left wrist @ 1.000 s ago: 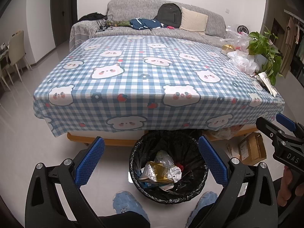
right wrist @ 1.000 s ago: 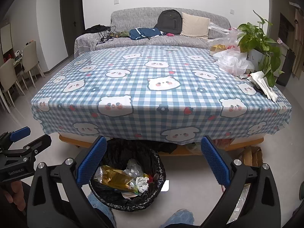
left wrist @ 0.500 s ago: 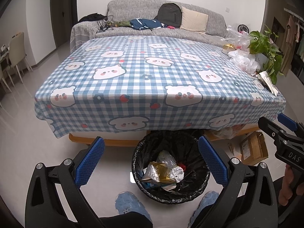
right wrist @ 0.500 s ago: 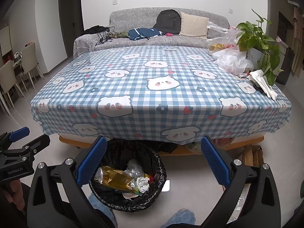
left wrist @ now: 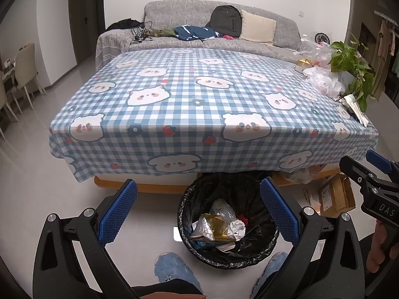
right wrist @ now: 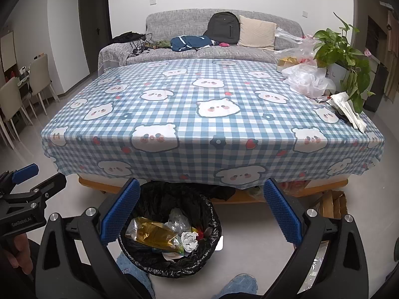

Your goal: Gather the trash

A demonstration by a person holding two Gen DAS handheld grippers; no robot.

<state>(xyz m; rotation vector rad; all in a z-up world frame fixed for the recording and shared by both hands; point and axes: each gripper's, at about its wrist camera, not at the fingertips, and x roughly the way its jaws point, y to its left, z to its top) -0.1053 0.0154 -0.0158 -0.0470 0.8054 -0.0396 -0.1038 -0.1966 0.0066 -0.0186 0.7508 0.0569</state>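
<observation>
A black-lined trash bin stands on the floor at the table's near edge, holding crumpled wrappers; it also shows in the right wrist view with its trash. My left gripper is open and empty, held above the bin. My right gripper is open and empty, above and right of the bin. Each gripper shows at the edge of the other's view. The table has a blue checked cloth. At its right edge lie white plastic bags and folded papers.
A potted plant stands at the table's right. Cardboard boxes lie on the floor under the table's right side. A grey sofa with a backpack is behind. Chairs stand at left. My slippers are near the bin.
Both views have shifted slightly; the bin and table sit a little further right in the left wrist view. Both grippers stay open and empty.
</observation>
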